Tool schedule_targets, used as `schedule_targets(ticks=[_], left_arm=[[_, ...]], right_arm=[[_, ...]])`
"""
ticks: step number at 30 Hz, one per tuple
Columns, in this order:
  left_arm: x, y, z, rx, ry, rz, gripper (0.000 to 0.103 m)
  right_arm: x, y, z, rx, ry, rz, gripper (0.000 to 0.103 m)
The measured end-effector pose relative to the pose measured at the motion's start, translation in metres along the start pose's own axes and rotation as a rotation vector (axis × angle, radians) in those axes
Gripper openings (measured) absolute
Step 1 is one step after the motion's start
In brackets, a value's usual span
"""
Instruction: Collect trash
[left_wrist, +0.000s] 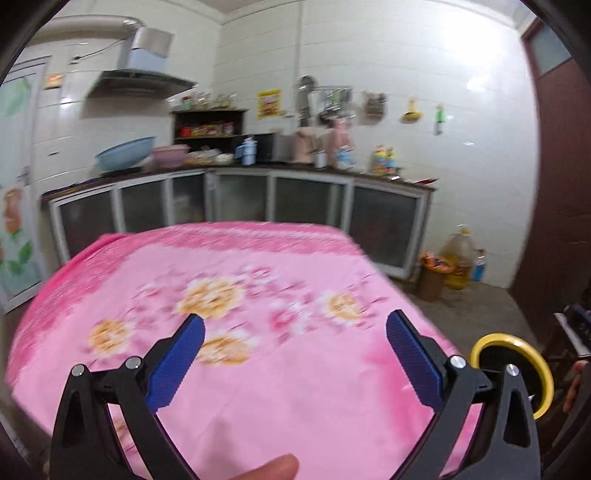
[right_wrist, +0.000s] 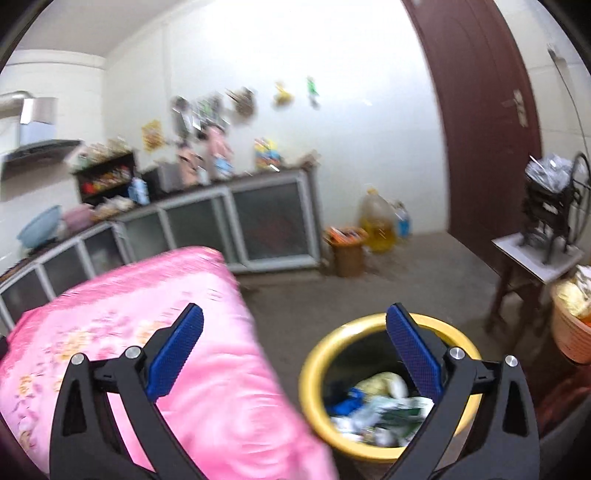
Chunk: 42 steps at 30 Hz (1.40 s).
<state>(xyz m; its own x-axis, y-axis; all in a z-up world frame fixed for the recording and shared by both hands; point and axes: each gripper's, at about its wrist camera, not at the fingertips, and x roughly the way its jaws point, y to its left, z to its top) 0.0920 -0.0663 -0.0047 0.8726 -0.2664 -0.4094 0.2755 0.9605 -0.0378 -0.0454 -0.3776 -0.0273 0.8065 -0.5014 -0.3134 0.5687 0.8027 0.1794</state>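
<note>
Round bin with a yellow plastic rim and dark inside (right_wrist: 314, 373) stands on the grey floor (right_wrist: 332, 302), just beside the corner of the tabletop under a pink cloth with orange and white flowers (right_wrist: 207, 387). Contents: crumpled trash (right_wrist: 373, 410), mixed. Pale yellow wad near the top, blue scrap at the left, white and green-printed wrappers lower down. Pieces overlap; single items cannot be told apart because of blur. In the left wrist view only part of the same bin's rim (left_wrist: 496, 338) shows, past the right edge of the tabletop (left_wrist: 280, 369).

Further containers: brown cylindrical basket with orange contents (right_wrist: 345, 254) on the floor by the grey glass-front cabinets (right_wrist: 273, 225); next to it a large clear jug of yellow liquid (right_wrist: 376, 225). Orange woven basket holding pale bags (right_wrist: 570, 325) at the right edge.

Left gripper (left_wrist: 295, 326): blue pads well apart, nothing between them, over the pink cloth. A fingertip (left_wrist: 273, 467) shows at the bottom edge.

Right gripper (right_wrist: 295, 325): blue pads well apart, nothing held; its right finger lies over the bin's opening, its left finger over the cloth.
</note>
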Motion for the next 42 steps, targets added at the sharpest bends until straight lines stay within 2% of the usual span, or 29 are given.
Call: schedule_targets(ticks=[3, 8, 9, 11, 14, 18, 22, 32, 42], left_arm=[[-0.015, 0.016, -0.01, -0.027, -0.006, 0.098, 0.095], [-0.037, 0.03, -0.026, -0.082, 0.015, 0.122, 0.095], [-0.04, 0.029, -0.031, -0.076, 0.031, 0.138, 0.095], [-0.043, 0.024, -0.039, -0.069, 0.07, 0.123, 0.095], [-0.042, 0.019, -0.05, -0.063, 0.115, 0.086, 0.095], [-0.045, 0.016, -0.061, -0.046, 0.128, 0.102, 0.095], [-0.05, 0.021, -0.062, -0.063, 0.105, 0.13, 0.095], [-0.053, 0.023, -0.067, -0.082, 0.098, 0.126, 0.095], [-0.048, 0.027, -0.067, -0.103, 0.119, 0.135, 0.095]], right_arm=[[-0.026, 0.038, -0.007, -0.053, -0.057, 0.044, 0.095], [-0.048, 0.078, -0.026, -0.16, -0.055, 0.069, 0.095], [-0.052, 0.083, -0.032, -0.166, -0.052, 0.079, 0.095], [-0.054, 0.09, -0.041, -0.177, -0.034, 0.097, 0.095], [-0.054, 0.094, -0.054, -0.182, 0.013, 0.114, 0.095], [-0.051, 0.103, -0.067, -0.215, 0.061, 0.123, 0.095], [-0.053, 0.106, -0.073, -0.229, 0.056, 0.102, 0.095], [-0.047, 0.109, -0.085, -0.257, 0.085, 0.053, 0.095], [-0.046, 0.113, -0.09, -0.283, 0.095, 0.074, 0.095]])
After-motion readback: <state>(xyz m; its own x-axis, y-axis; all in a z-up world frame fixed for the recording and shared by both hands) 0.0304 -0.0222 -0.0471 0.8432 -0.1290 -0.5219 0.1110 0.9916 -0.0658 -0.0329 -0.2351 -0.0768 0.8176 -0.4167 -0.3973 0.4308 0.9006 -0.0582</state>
